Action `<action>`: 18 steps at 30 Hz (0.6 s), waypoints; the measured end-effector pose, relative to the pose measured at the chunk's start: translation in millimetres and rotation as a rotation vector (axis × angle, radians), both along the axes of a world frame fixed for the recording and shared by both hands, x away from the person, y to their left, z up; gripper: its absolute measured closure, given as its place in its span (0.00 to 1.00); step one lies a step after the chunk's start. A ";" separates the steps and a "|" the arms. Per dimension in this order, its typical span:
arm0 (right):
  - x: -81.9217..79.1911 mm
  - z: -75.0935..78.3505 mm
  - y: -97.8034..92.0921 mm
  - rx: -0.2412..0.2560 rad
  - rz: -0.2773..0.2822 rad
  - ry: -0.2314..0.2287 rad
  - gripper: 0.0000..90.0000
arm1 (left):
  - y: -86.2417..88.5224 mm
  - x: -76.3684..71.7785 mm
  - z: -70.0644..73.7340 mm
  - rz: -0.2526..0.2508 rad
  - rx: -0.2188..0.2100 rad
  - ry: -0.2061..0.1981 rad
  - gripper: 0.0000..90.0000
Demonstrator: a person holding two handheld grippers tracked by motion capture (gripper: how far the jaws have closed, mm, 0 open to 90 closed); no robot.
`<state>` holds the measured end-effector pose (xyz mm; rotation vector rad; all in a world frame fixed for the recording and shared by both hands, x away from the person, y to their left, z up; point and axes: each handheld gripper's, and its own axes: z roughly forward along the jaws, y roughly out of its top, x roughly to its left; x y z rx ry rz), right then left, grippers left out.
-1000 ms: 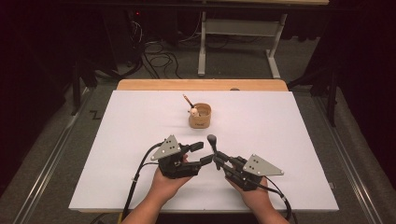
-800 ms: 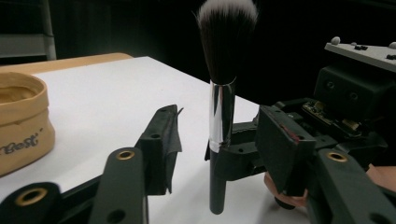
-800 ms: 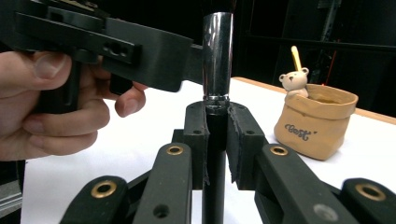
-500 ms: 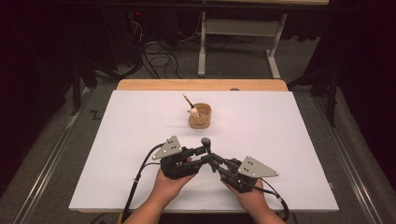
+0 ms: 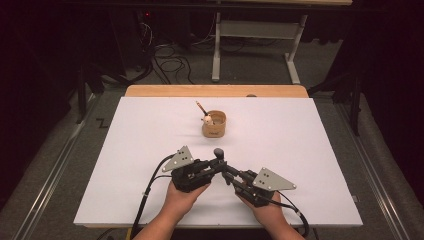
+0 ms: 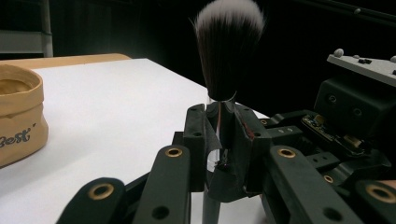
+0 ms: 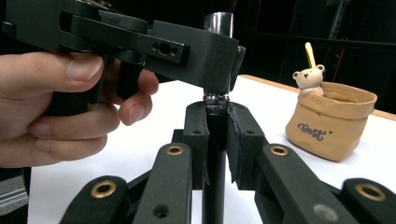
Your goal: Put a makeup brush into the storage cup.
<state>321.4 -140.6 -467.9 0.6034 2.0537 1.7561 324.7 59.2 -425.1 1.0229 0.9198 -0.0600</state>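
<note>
A makeup brush (image 5: 219, 154) with dark, white-tipped bristles (image 6: 229, 46) stands upright near the table's front middle, held by both grippers. My left gripper (image 5: 216, 167) is shut on its silver ferrule (image 6: 219, 116), just below the bristles. My right gripper (image 5: 227, 172) is shut on the black handle (image 7: 215, 140) lower down, directly under the left gripper's jaws. In the right gripper view the left gripper (image 7: 219, 51) and the hand holding it sit close above my right gripper (image 7: 217, 121). In the left gripper view the jaws of my left gripper (image 6: 219, 122) press the ferrule from both sides.
A small tan pouch (image 5: 214, 125) marked "best" stands upright behind the grippers, holding a bear-topped stick (image 7: 309, 77) and a pencil-like stick (image 5: 201, 107). A white sheet (image 5: 125, 150) covers the table, with a wooden edge (image 5: 215, 91) at the back. Cables trail off the front edge.
The left gripper, open beside the brush a second ago, has shut on the ferrule. Both hands and the brush shifted slightly left.
</note>
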 end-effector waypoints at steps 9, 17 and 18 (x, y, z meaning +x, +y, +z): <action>0.3 1.2 -0.7 -0.005 0.005 0.002 0.89 | -1.1 -2.0 -0.1 0.007 0.008 -0.023 0.87; 2.7 4.0 -1.9 -0.010 0.021 0.025 0.88 | -1.6 -2.0 -0.2 0.003 0.016 -0.027 0.87; 2.9 4.2 -1.9 -0.010 0.021 0.033 0.88 | -1.7 -2.1 -0.2 0.003 0.017 -0.028 0.87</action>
